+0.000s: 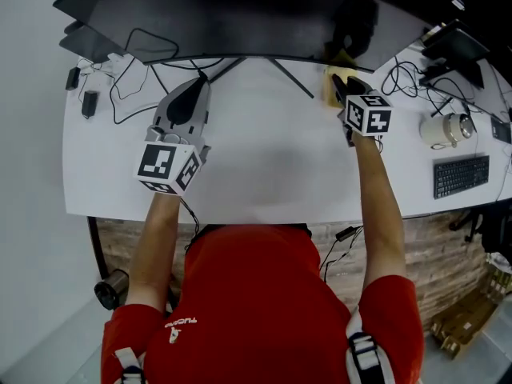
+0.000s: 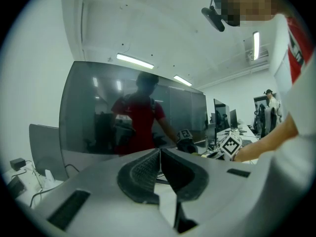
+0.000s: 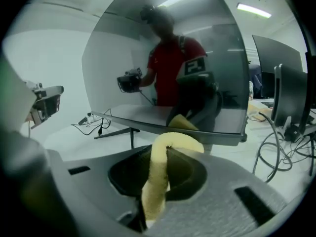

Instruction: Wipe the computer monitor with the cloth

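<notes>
Right gripper (image 3: 167, 157) pinches cloth (image 3: 157, 181) near the monitor (image 1: 240, 22), right end. Left gripper (image 2: 159, 157) pressed together, empty. Wiping looks about to start; next, lift cloth onto monitor.

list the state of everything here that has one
monitor: screen dark, standing upright
left gripper: shut, nothing in it
right gripper: shut on the cloth
cloth: folded, looped over the right gripper's tips
keyboard: flat on the desk, untouched
</notes>
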